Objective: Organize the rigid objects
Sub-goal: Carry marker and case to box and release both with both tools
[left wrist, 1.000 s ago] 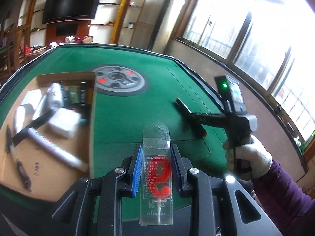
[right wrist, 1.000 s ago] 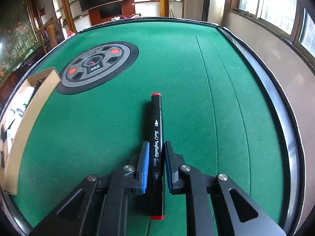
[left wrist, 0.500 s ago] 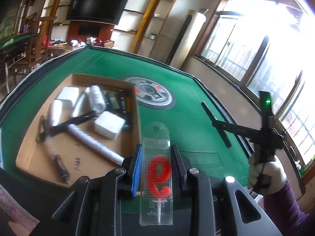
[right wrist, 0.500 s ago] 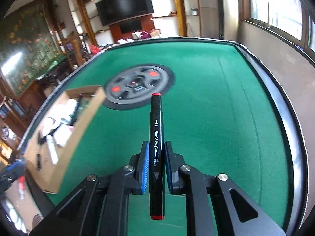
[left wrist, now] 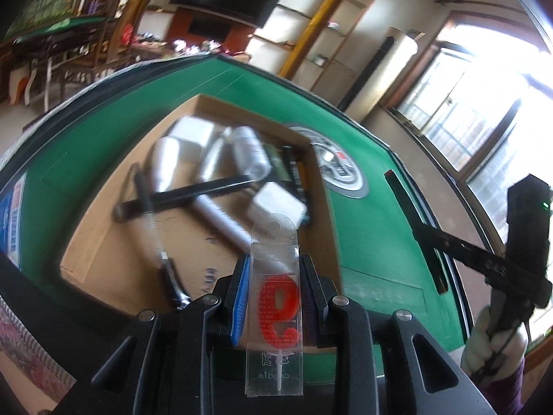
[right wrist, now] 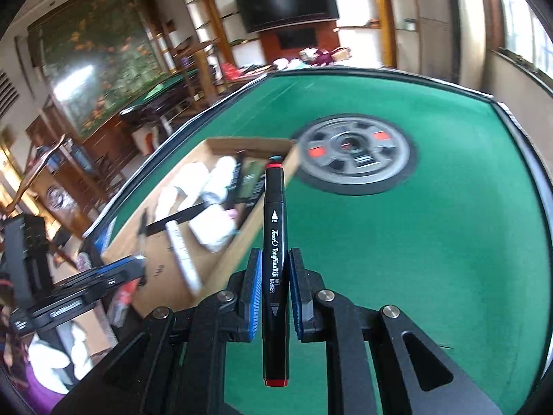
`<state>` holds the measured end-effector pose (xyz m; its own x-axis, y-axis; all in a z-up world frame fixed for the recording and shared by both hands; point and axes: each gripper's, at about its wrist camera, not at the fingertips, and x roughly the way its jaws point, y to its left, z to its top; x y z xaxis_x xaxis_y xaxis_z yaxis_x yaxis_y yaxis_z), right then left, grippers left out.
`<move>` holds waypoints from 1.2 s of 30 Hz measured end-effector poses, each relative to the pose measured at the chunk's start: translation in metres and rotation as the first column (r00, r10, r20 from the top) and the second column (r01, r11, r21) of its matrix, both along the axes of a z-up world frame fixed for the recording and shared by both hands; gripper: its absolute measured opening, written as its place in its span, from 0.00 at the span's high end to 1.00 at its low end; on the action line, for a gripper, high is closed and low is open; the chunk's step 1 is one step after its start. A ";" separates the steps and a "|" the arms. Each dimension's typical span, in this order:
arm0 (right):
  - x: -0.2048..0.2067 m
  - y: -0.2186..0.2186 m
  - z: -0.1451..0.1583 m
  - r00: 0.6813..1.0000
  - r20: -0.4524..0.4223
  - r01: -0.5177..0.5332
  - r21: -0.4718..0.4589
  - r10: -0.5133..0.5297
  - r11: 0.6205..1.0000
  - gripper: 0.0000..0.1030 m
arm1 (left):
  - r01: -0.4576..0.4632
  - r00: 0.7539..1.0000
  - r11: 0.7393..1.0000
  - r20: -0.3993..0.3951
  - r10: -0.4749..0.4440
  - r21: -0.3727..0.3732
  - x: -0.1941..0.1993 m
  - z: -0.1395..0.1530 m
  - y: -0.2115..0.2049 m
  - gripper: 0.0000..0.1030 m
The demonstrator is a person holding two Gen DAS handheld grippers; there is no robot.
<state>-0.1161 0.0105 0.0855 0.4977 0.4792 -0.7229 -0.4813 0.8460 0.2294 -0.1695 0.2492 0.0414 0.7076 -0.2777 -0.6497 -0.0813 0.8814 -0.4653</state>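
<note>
Transport is judged under way: candle packet (left wrist: 274, 297) clamped between left fingers (left wrist: 242, 297), marker (right wrist: 274, 252) between right fingers (right wrist: 254, 294); release is called for over the box (left wrist: 330, 214) ahead.

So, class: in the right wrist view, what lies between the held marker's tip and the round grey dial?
The cardboard box's right wall corner, then bare green felt.

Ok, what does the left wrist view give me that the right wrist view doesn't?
Only the left wrist view shows the packaged number-9 candle clamped in the left gripper, over the box's near end. Only the right wrist view shows the marker's printed label and its grip in the right gripper. Both show the cardboard box of blurred items, the green table and its central dial.
</note>
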 end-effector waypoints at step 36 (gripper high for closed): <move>0.001 0.161 -0.069 0.941 -0.180 -0.316 -0.153 0.288 0.936 0.86 | -0.270 0.960 0.952 0.037 0.278 -0.144 -0.006 0.005 0.083 0.39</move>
<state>-0.1151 0.1713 0.0165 0.2265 0.4464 -0.8657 -0.6913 0.6998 0.1800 -0.1755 0.3324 0.0465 0.8033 -0.1508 -0.5761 -0.2811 0.7569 -0.5900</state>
